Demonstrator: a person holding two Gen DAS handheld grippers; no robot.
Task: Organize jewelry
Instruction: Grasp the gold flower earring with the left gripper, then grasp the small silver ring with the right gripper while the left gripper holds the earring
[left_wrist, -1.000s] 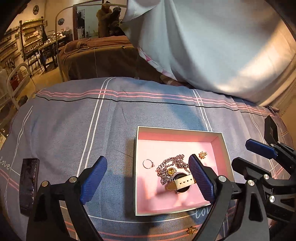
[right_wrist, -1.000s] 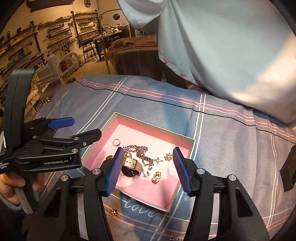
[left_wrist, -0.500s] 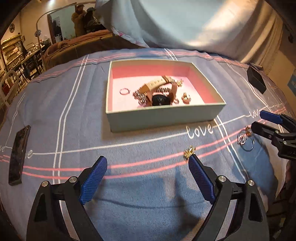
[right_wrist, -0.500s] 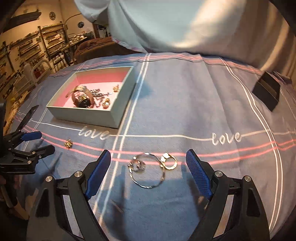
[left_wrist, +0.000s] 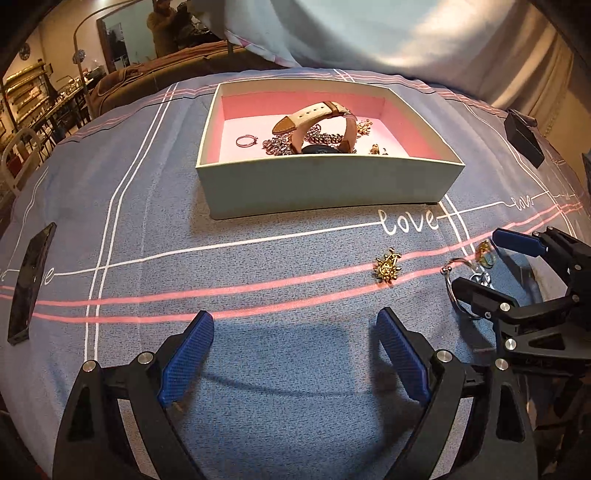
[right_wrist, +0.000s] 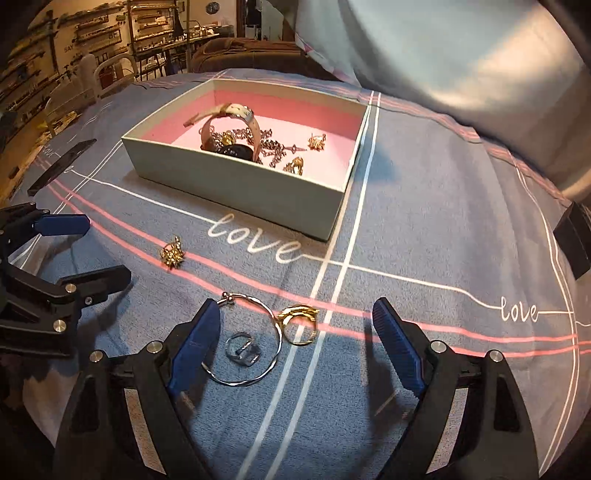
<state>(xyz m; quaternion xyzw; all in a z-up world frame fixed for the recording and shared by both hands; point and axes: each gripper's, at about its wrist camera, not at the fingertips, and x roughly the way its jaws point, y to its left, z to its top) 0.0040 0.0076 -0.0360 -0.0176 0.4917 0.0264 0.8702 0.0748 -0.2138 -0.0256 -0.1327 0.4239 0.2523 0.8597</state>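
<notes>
1. Two views; from the left wrist, the left gripper (left_wrist: 293, 356) hangs with fingers spread wide and empty, the gold brooch (left_wrist: 386, 269) lying on the bed ahead and to its right, short of the box (left_wrist: 325, 184).
2. From the right wrist, the right gripper (right_wrist: 297, 350), fingers equally wide and empty, straddles the bangle (right_wrist: 251, 339), silver ring (right_wrist: 242, 352) and gold ring (right_wrist: 300, 323), so it looks better placed.

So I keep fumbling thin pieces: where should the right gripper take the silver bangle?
Pinch the silver bangle across its thin wire from above, at its near arc. It lies flat, and a small silver ring sits inside the hoop, the gold ring beside it.
</notes>
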